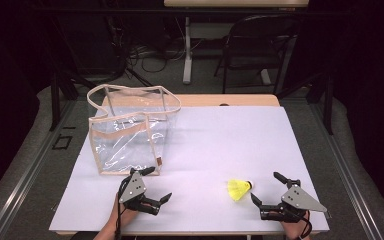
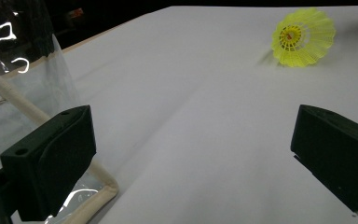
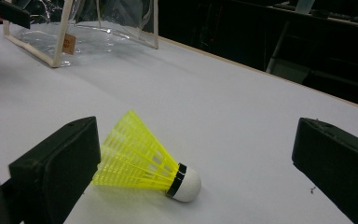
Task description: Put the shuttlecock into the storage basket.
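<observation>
A: Where is your desk (image 1: 220, 150) relative to the shuttlecock?

B: It lies white under it, shuttlecock near your edge.

A: And the clear bag (image 1: 130, 131)?

B: Standing upright, well left of the shuttlecock and farther from you.

A: Your left tongs (image 1: 156, 184)?

B: Released, left of the shuttlecock, just beside the bag.

A: Your right tongs (image 1: 266, 185)?

B: Released, just right of it.

A: The shuttlecock (image 3: 144, 161) itself?

B: Yellow, lying on its side, apart from both tongs.

Bare white table (image 1: 220, 145) lies open through the middle and far right; the clear bag (image 1: 130, 131) blocks the far left, a yellow shuttlecock (image 1: 239, 189) near right.
</observation>
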